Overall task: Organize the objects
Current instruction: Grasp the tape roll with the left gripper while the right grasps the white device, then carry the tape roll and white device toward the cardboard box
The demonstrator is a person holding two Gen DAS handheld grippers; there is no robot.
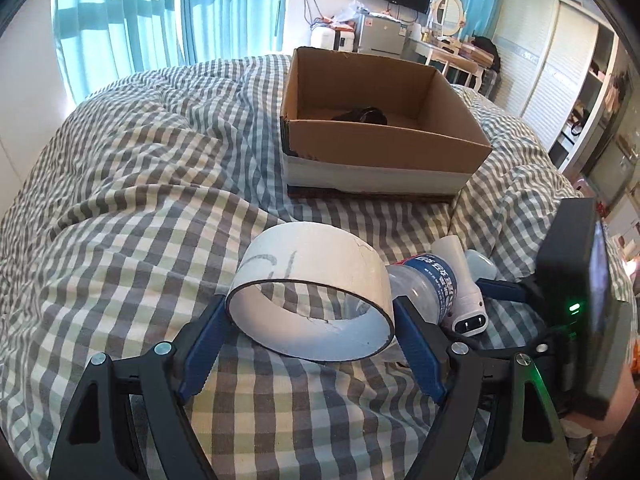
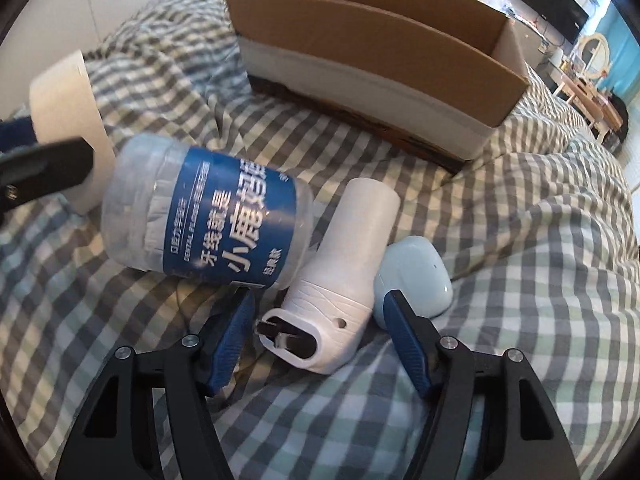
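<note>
The tape roll (image 1: 310, 292) lies on its side on the checked bed cover (image 1: 132, 184), just short of the cardboard box (image 1: 380, 148), with the left gripper (image 1: 310, 320) spread around it: one blue finger at each flank, seemingly touching or just off the outer wall, so whether it is clamped I cannot tell. To do this well, close squarely across the widest part of the ring, firmly but not hard enough to squash the hollow core, then lift straight up before swinging over the box wall, since the dental floss jar (image 2: 208, 220) rests against the roll and could be dragged along. The right gripper (image 2: 316, 308) stands open around the white plug-in device (image 2: 336, 280), the pale blue case (image 2: 416, 276) just beside its right finger; keep that finger from nudging the case.
</note>
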